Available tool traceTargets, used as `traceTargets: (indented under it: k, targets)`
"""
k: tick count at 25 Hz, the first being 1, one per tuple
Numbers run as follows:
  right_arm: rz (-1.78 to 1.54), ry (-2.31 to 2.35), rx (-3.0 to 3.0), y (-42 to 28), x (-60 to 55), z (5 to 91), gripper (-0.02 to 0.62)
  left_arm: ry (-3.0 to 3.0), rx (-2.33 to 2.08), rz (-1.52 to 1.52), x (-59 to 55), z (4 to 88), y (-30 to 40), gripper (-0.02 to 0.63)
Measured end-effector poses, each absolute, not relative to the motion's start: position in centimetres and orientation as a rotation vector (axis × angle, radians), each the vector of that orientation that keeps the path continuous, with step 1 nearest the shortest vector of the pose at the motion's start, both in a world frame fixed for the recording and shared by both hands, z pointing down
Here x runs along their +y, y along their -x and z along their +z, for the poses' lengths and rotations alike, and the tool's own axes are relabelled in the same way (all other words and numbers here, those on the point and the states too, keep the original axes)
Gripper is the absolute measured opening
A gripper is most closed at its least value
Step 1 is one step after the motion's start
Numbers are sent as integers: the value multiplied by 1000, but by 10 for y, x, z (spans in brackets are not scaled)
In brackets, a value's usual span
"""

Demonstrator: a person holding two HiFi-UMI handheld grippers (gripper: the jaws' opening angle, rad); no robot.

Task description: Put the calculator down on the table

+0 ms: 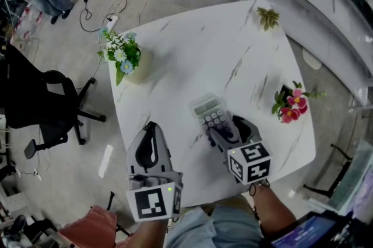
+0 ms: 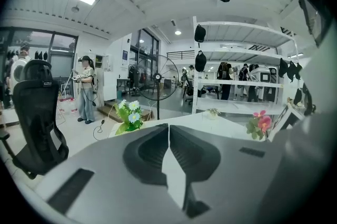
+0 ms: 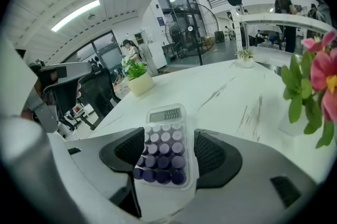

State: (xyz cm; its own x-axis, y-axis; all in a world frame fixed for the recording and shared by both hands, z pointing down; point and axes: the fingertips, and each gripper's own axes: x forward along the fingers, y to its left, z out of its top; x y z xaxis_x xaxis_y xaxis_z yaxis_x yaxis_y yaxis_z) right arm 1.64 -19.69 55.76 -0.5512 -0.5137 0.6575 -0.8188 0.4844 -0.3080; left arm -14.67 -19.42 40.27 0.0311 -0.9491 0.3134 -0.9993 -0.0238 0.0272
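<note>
The calculator (image 3: 164,146) lies flat on the white marble-look tabletop (image 1: 233,54), near the edge closest to the person. Its purple key rows sit between the two pads of the right tongs (image 1: 228,131). Its long axis runs along the line the right tongs point, with the display end farthest from the person and the last key row nearest. In the head view that axis leans a little toward the upper left.

The right tongs stand wide apart. In the right gripper view a sliver of tabletop shows between the right pad and the calculator's edge. The left pad overlaps the other edge in the picture, but nothing looks pinched. I judge the calculator set down and let go, so the coming move is a straight pull back along that axis without dragging the near end.

The left tongs (image 1: 150,137) hang over the tabletop's near edge, well to the left of the calculator. They are closed tip to tip and empty, so the right hand is much the nearer.

The calculator's display shows a row of dark digits, which look like repeated fives but are too small to read for certain. No brand name can be made out on its case. The cubes on both tongs bear only black-and-white square patterns.
</note>
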Motion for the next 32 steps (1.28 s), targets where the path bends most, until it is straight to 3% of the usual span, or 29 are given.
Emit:
traceTargets:
  k: [8, 20, 32]
  targets:
    - [623, -1169, -2479, -8, -205, 440, 283, -2122, -2095, 210, -170, 338, 139, 14]
    - [39, -1360, -2779, -20, -184, 249, 20, -2292, -2263, -50, -130, 197, 119, 14]
    - [-156, -1423, -2841, -39, -165, 202, 15, -2347, -2279, -109, -117, 173, 100, 12]
